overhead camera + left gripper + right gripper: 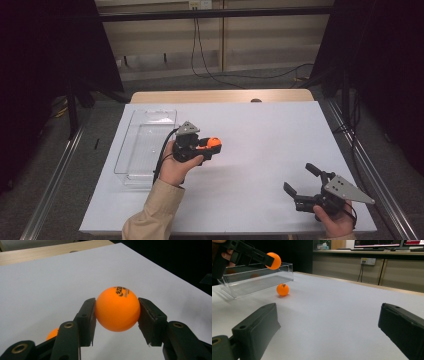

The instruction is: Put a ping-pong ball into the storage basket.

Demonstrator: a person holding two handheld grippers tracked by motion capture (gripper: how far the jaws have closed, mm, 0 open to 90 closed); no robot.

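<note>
Ball (pixel 117 309), pinched by left fingers (pixel 87 315) above the bench (pixel 260 135), may squirt free; right fingers (pixel 254 330) gape empty.

Left gripper (pixel 214 145) clamped, right gripper (pixel 302 178) agape.

A white-topped table (pixel 260 150) with a pale wooden strip along its far edge carries 2 items. A clear plastic tray (pixel 131 150) lies lengthwise near its left edge, and 1 orange ball (pixel 282 289) with dark printing rests on the white surface just beside the tray's right wall. The white surface to the right lies bare.
</note>
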